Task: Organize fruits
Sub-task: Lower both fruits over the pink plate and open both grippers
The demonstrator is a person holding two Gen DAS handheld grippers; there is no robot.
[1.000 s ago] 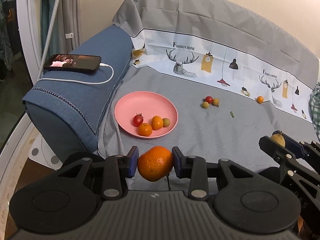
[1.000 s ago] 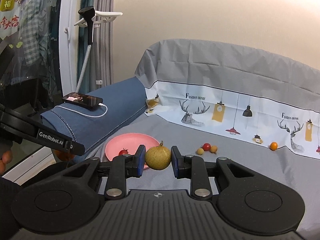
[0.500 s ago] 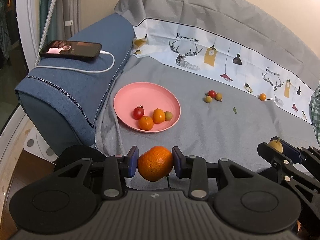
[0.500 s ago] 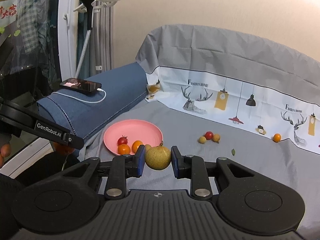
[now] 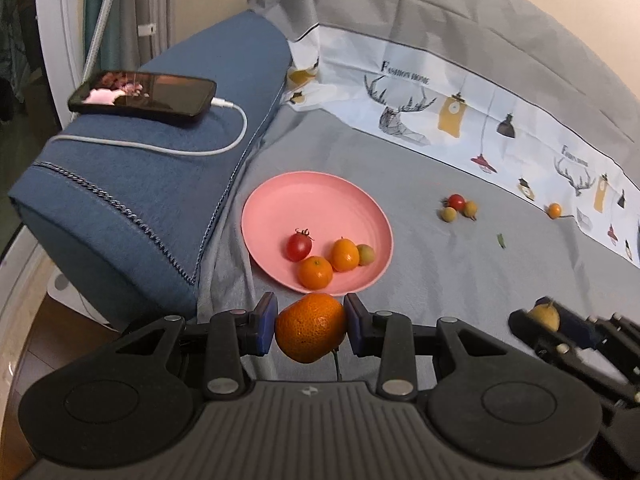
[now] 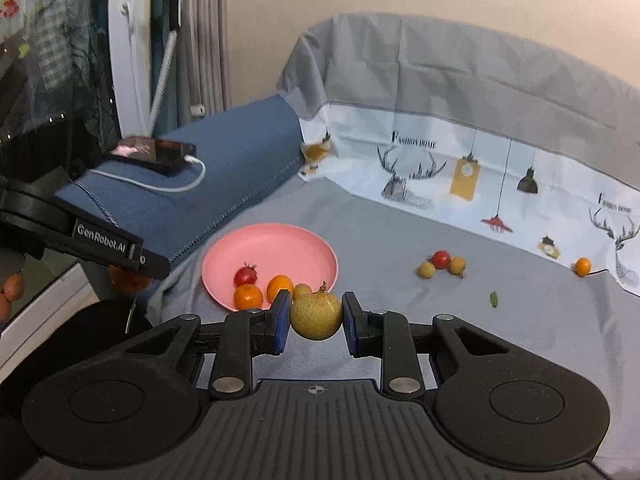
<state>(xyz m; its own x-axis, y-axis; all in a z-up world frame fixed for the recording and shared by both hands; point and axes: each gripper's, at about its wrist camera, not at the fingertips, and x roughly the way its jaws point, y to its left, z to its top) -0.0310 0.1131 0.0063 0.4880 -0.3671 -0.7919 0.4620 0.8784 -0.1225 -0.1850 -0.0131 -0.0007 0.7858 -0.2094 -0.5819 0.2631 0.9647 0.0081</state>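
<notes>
My left gripper (image 5: 311, 330) is shut on a large orange (image 5: 310, 328), held just short of the near rim of the pink plate (image 5: 316, 196). The plate holds a red cherry tomato (image 5: 299, 246), two small oranges (image 5: 316, 272) and a greenish fruit (image 5: 365, 254). My right gripper (image 6: 316, 318) is shut on a round yellow fruit (image 6: 316, 316) with a stem, near the plate's right front edge (image 6: 280, 244). The right gripper also shows in the left wrist view (image 5: 544, 320). Loose on the grey sofa cover lie a red tomato (image 5: 456, 201) with two yellowish fruits, and a small orange fruit (image 5: 554, 210).
A blue sofa armrest (image 5: 152, 184) rises left of the plate, with a phone (image 5: 142, 96) on a white charging cable lying on it. A printed white-and-grey cover drapes the sofa back (image 5: 460, 112). A small green leaf (image 5: 501, 240) lies on the seat.
Both grippers have moved forward and down toward the plate, each still holding its fruit. The plate and loose fruits have not moved.
</notes>
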